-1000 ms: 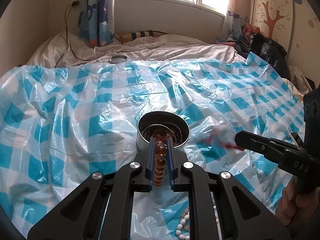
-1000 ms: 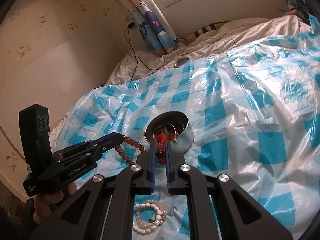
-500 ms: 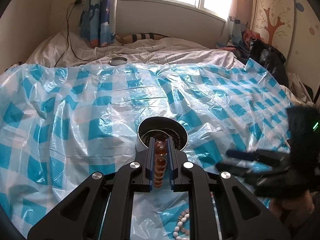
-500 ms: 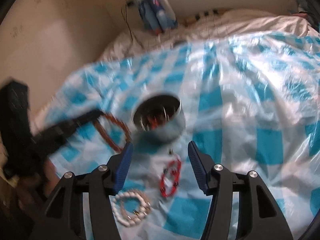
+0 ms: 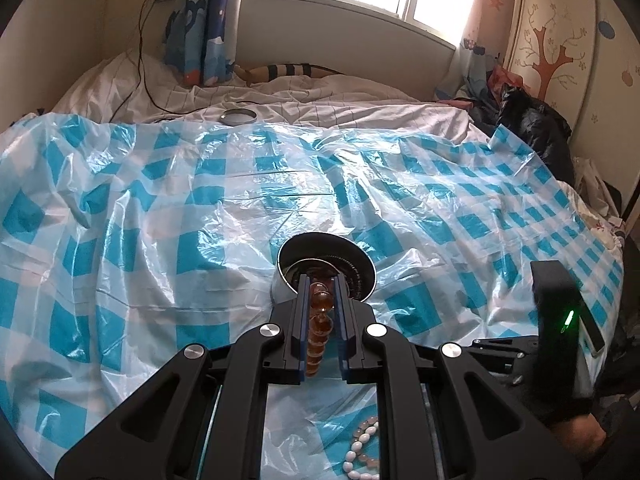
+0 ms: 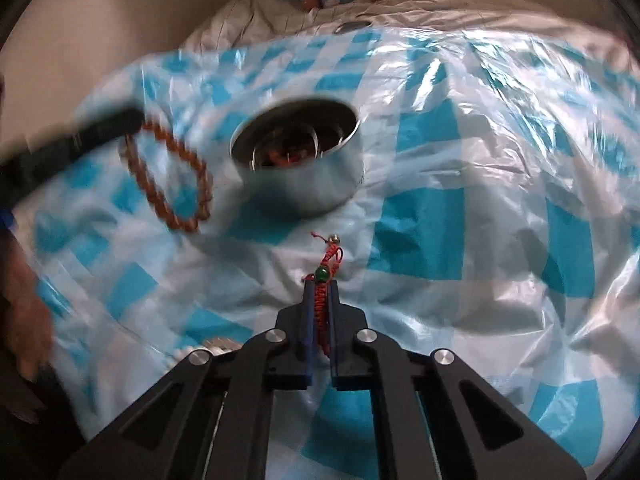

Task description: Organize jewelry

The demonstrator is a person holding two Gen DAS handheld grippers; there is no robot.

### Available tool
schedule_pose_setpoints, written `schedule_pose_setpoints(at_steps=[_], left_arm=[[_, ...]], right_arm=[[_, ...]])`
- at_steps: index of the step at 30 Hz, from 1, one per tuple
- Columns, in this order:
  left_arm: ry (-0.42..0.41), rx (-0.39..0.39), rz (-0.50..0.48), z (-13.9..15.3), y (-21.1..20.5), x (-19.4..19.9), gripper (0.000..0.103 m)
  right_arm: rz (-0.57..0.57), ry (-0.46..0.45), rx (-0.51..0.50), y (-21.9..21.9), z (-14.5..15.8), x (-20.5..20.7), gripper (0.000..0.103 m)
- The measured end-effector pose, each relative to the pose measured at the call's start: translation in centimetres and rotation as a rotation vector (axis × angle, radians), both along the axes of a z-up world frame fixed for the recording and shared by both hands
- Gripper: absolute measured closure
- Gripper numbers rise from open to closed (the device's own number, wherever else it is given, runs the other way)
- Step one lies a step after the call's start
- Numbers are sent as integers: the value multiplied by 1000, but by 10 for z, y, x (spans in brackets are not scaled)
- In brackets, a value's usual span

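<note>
We hold one piece in each tool above the bed, which is covered by a blue-and-white checked plastic sheet (image 5: 200,208). The left gripper (image 5: 321,300) has its jaws pinching the amber bead bracelet (image 5: 318,320), whose loop hangs free beside the metal tin (image 6: 298,164) in the right wrist view, not yet over the opening. The right gripper (image 6: 320,304) has its jaws pressed onto the red cord bracelet (image 6: 326,276), with its green bead and a small bell-like end trailing forward, short of the tin. The tin already holds other jewelry, though the right view is blurred and we cannot make out the pieces. A white and pink bead bracelet (image 5: 362,452) lies on the sheet close to us, below the left tool. We judge the risks from here to be these: the amber loop dangles well below the jaws, so it could catch the tin's rim and drop outside, or drag the light tin over on the soft, slippery sheet. The red cord is held only along a thin strand and could slip out before it is over the opening. With both tools converging on one small opening, they could also knock together or tangle the two bracelets.
</note>
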State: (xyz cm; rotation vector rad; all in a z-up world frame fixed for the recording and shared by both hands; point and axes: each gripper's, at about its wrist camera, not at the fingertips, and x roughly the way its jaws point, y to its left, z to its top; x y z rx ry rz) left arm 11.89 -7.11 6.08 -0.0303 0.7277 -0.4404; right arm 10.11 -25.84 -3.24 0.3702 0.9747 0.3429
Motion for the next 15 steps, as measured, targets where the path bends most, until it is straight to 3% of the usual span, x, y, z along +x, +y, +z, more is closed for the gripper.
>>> schedule_pose_setpoints(at_steps=[3, 6, 15], left_arm=[[6, -34, -9, 5, 1, 1, 93], [25, -74, -23, 9, 1, 6, 93], [38, -170, -73, 29, -12, 31, 93]], right_arm=[[-66, -39, 240, -34, 9, -3, 97], [-90, -90, 367, -50, 20, -4, 97], [-64, -188, 391, -52, 58, 24, 97]])
